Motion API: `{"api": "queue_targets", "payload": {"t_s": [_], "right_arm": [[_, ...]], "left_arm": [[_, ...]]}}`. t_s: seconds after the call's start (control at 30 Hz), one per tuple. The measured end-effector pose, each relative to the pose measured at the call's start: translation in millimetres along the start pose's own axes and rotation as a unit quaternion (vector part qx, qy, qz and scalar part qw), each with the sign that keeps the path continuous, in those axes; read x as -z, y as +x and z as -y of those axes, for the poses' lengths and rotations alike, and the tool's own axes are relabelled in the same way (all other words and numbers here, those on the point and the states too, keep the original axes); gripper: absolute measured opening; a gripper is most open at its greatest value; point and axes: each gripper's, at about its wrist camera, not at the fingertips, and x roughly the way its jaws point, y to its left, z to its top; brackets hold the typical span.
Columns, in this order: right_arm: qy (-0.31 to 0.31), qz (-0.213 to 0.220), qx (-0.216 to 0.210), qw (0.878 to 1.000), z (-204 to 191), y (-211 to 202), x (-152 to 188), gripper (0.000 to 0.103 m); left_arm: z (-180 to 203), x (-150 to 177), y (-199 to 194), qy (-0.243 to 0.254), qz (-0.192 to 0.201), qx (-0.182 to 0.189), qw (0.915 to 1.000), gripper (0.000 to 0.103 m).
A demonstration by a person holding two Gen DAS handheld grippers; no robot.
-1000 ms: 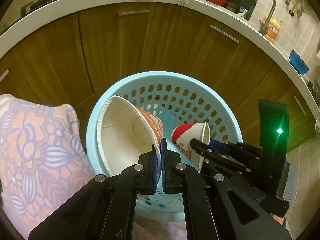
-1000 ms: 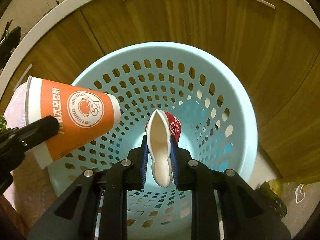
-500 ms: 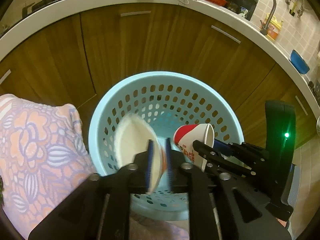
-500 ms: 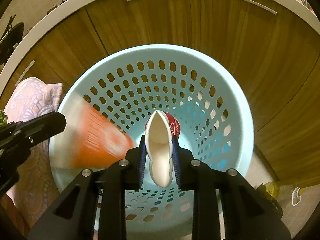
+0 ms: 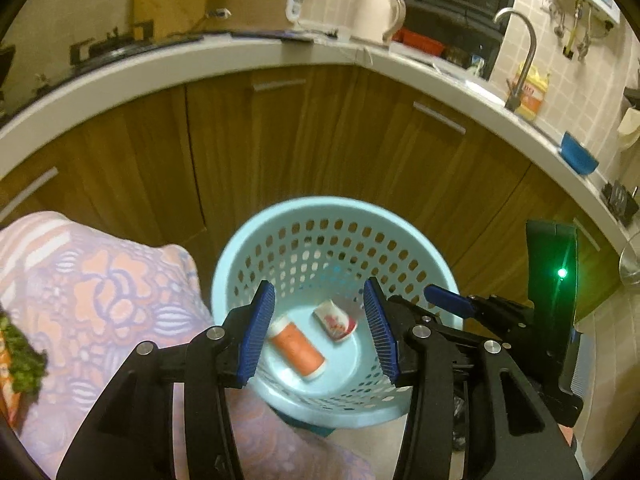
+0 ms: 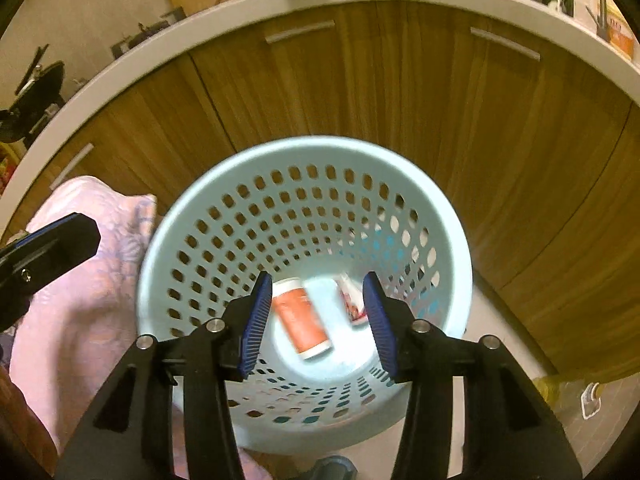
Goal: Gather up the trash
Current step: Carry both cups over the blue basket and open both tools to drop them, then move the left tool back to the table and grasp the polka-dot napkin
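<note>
Hovering above the pale blue perforated plastic basket [image 5: 400,240], the left gripper [image 5: 320,332] has its blue ribbed pads spread and opening wider, nothing between them, since its load is already down in the bin. At about nine o'clock from the basket lies a pink and orange floral cloth [image 5: 100,300], just beside the rim. On the basket floor, the orange paper cup with white rim [image 5: 296,346] lies on its side at roughly seven o'clock of the base, and the smaller red-and-white paper cup [image 5: 335,320] lies tipped near the centre, close beside it but apart (both rest where gravity leaves them). The right gripper [image 6: 318,322], at the basket's three o'clock side in the left view, is likewise parted, opening and empty, poised over the mouth so anything released falls inside.
</note>
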Motion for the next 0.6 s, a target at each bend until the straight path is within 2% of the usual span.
{"api": "queue_targets", "payload": {"t_s": [0.3, 0.6], "right_arm": [[-0.061, 0.071, -0.039, 0.995, -58, -57, -5, 0.044], [-0.125, 0.105, -0.097, 0.982, -150, -86, 15, 0.044]], "left_arm": [[-21, 10, -70, -0.032, 0.058, -0.015, 0.9977, 0.045], [-75, 47, -159, -0.087, 0.12, -0.073, 0.9862, 0.046]]}}
